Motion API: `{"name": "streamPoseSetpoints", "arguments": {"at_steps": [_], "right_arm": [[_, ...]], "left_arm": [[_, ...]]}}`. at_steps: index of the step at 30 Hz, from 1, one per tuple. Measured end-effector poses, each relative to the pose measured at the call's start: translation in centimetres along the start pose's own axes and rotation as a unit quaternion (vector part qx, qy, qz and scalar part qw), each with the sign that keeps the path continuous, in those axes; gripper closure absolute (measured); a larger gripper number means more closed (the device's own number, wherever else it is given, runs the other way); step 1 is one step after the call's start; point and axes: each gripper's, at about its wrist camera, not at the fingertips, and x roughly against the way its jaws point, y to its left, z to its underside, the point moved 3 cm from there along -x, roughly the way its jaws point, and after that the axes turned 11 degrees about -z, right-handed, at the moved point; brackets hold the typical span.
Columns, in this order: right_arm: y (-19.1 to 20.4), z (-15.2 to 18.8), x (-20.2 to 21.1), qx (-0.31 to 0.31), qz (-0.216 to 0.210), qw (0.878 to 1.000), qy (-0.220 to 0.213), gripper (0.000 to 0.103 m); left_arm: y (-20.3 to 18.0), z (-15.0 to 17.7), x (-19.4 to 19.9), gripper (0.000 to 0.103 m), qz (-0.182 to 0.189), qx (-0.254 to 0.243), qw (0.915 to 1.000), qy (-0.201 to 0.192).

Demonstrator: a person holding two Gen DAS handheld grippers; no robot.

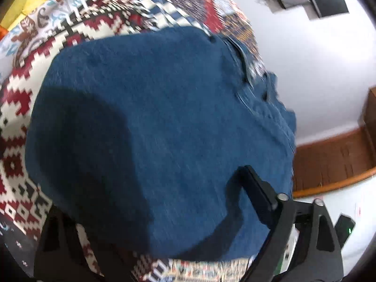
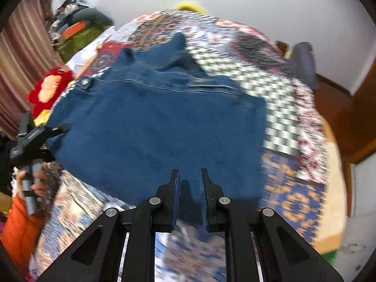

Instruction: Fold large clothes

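While blur persists: edges hard to judge.
Garment: blue denim garment flat on patterned bedspread.
Left gripper: jaws apart, empty.
Right gripper: nearly together, nothing held.
Risk: a thin pinch could drag one layer, skewing the fold.

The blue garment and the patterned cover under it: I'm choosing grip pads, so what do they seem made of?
The blue garment looks like denim: matte mid-blue, stitched seams and a metal button at one corner. The patterned cover appears to be a printed woven fabric, matte, in patchwork-style motifs; blur leaves its weave unclear.
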Motion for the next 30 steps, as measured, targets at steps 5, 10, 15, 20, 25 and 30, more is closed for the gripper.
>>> {"name": "streamPoseSetpoints", "arguments": {"at_steps": [5,10,15,20,25,30], "right_arm": [[2.8,-1.3,-3.5,0.009,-0.037,0.999,0.011,0.092],[5.1,-2.5,-5.2,0.022,-0.062,0.998,0.02,0.092],[7.8,-4.0,-5.8,0.021,-0.098,0.995,0.011,0.092],[10.6,-4.4,-7.2,-0.002,-0.142,0.99,0.021,0.092],[13.5,-3.6,-10.2,-0.03,-0.177,0.983,0.048,0.092],[15.1,-2.5,-13.7,-0.062,-0.22,0.97,0.081,0.092]], "left_arm": [[-0.1,-1.4,0.2,0.045,-0.029,0.04,0.9982,-0.033],[-1.4,-1.4,3.5,0.073,-0.061,0.062,0.9927,-0.084],[-4.7,-1.1,7.7,0.076,-0.073,0.008,0.9871,-0.142],[-7.2,-0.2,12.9,0.077,-0.07,-0.031,0.9764,-0.202],[-9.8,1.2,16.8,0.078,-0.097,-0.09,0.956,-0.262],[-12.9,2.8,17.2,0.079,-0.139,-0.17,0.9314,-0.291]]}}
